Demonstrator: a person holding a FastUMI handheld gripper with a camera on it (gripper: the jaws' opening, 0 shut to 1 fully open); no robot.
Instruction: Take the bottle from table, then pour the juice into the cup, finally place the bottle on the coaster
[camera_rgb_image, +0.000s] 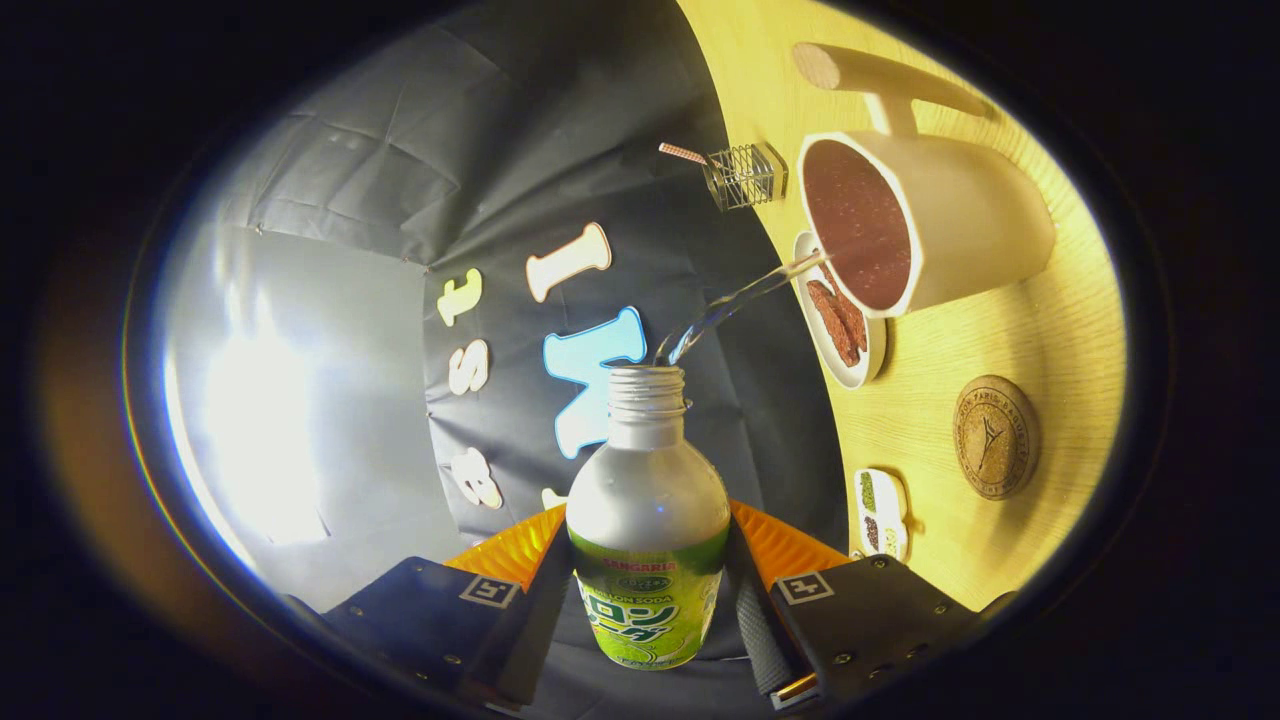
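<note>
My gripper is shut on a silver bottle with a green label, one finger pressing each side of its body. The view is rolled sideways, so the bottle is tipped over toward the wooden table. A clear stream of liquid runs from the bottle's open threaded mouth into the white cup with a long handle. The cup's inside looks dark and speckled. A round cork coaster lies on the table beside the cup, apart from it.
A small white dish with brown pieces sits right by the cup's rim. A small rectangular white dish lies near the coaster. A wire holder stands at the table's edge by the booth wall.
</note>
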